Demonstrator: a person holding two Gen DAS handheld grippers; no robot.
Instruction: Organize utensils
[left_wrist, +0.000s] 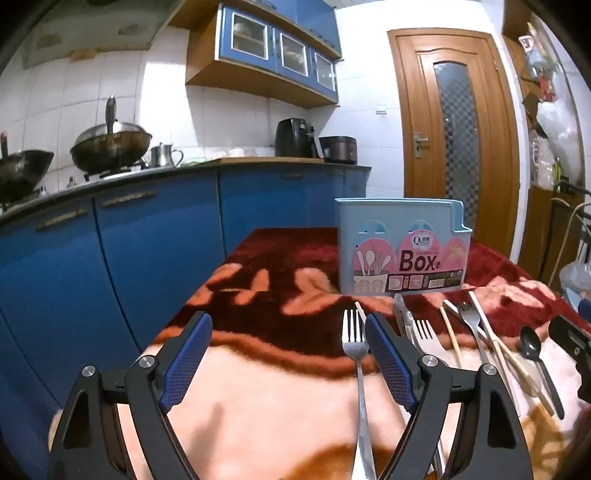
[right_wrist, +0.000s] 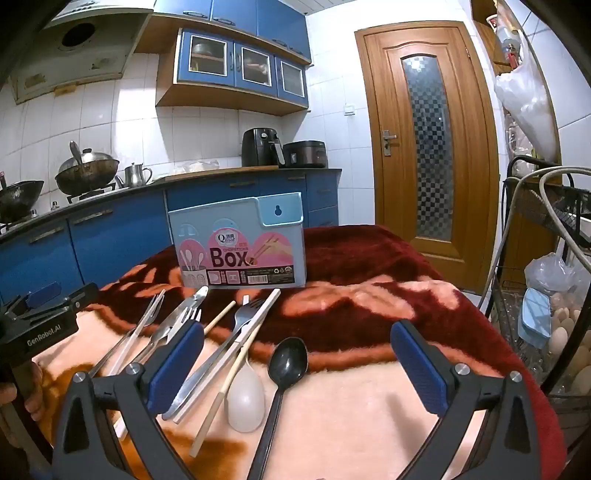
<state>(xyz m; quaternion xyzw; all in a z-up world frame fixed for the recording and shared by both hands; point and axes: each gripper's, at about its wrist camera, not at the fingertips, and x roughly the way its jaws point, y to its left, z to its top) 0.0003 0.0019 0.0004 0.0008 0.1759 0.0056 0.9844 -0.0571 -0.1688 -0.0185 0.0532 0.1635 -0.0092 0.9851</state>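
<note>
A light blue utensil box (left_wrist: 402, 247) labelled "Box" stands upright on the blanket-covered table (left_wrist: 266, 280); it also shows in the right wrist view (right_wrist: 240, 245). Utensils lie in a row in front of it: a steel fork (left_wrist: 355, 354), a knife (left_wrist: 404, 314), more forks, chopsticks (left_wrist: 491, 339), a black spoon (right_wrist: 286, 363) and a white spoon (right_wrist: 245, 395). My left gripper (left_wrist: 288, 350) is open and empty, the steel fork just inside its right finger. My right gripper (right_wrist: 297, 360) is open and empty, over the black spoon.
Blue kitchen cabinets (left_wrist: 122, 251) with woks (left_wrist: 110, 146) on the counter run along the left. A wooden door (right_wrist: 424, 140) is behind the table. A wire rack (right_wrist: 546, 295) with eggs and bags stands at the right of the table.
</note>
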